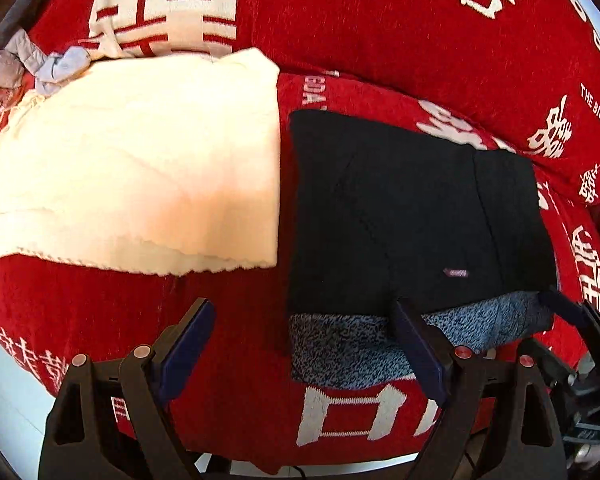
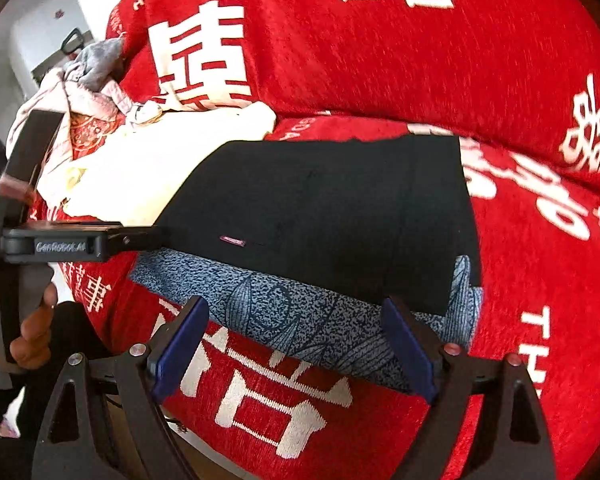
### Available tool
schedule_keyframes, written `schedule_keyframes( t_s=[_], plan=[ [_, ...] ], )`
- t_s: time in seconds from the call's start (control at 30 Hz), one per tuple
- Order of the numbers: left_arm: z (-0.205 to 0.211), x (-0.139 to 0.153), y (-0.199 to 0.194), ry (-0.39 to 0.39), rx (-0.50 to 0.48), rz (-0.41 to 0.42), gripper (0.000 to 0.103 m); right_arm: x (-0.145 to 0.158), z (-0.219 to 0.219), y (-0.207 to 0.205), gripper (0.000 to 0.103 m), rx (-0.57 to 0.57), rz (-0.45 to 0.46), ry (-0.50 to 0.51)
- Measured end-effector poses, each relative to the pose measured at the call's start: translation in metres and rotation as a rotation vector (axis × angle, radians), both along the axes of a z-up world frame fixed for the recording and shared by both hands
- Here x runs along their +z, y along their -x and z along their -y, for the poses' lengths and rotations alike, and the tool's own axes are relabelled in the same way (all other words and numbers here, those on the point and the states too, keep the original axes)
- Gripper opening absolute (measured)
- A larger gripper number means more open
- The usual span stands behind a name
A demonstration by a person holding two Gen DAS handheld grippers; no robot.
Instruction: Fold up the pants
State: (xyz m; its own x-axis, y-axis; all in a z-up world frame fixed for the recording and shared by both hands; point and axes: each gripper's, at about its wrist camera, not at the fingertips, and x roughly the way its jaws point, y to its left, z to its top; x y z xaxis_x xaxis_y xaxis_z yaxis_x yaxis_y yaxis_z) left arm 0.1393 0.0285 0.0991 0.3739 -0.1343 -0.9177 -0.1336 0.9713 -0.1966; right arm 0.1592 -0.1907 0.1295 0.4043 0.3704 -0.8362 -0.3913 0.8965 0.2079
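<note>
Black pants (image 1: 412, 216) lie folded in a flat rectangle on the red sofa seat, with a blue-grey speckled inner layer (image 1: 352, 352) showing along the near edge. They also show in the right wrist view (image 2: 324, 216), with the speckled layer (image 2: 300, 316) in front. My left gripper (image 1: 304, 344) is open and empty, just in front of the pants' near left corner. My right gripper (image 2: 296, 344) is open and empty over the speckled near edge. The right gripper's fingers (image 1: 580, 316) show at the pants' near right corner.
A folded cream garment (image 1: 140, 168) lies left of the pants on the red sofa cover (image 1: 228, 360) with white characters. Crumpled grey and pink clothes (image 2: 88, 80) pile at the far left. The sofa backrest (image 2: 380, 48) rises behind.
</note>
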Motion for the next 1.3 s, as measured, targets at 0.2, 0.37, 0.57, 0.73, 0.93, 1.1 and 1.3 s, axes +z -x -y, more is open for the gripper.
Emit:
schedule_keyframes(
  t_s=[0.2, 0.37, 0.57, 0.73, 0.93, 1.1, 1.3],
  plan=[
    [-0.002, -0.028, 0.000, 0.002, 0.011, -0.030, 0.103, -0.014, 0.008, 0.004, 0.090, -0.008, -0.006, -0.018],
    [-0.004, -0.006, -0.004, -0.001, -0.004, -0.001, 0.103, 0.006, 0.007, 0.003, 0.090, 0.002, 0.012, -0.008],
    [-0.003, 0.031, -0.053, -0.014, 0.027, 0.074, 0.103, 0.041, 0.002, -0.046, 0.099, 0.000, 0.130, 0.027],
    [0.003, 0.014, -0.112, -0.070, 0.047, -0.024, 0.103, 0.023, -0.008, -0.102, 0.099, 0.003, 0.072, 0.063],
    [-0.009, -0.016, -0.141, -0.102, 0.093, -0.100, 0.103, -0.003, -0.010, -0.137, 0.099, 0.006, 0.010, 0.084],
    [-0.013, -0.033, -0.145, -0.071, 0.090, -0.119, 0.103, -0.024, -0.007, -0.149, 0.100, 0.000, -0.053, 0.098],
    [-0.009, -0.035, -0.145, -0.089, 0.076, -0.114, 0.103, -0.041, -0.001, -0.151, 0.102, -0.032, -0.092, 0.143]
  ],
)
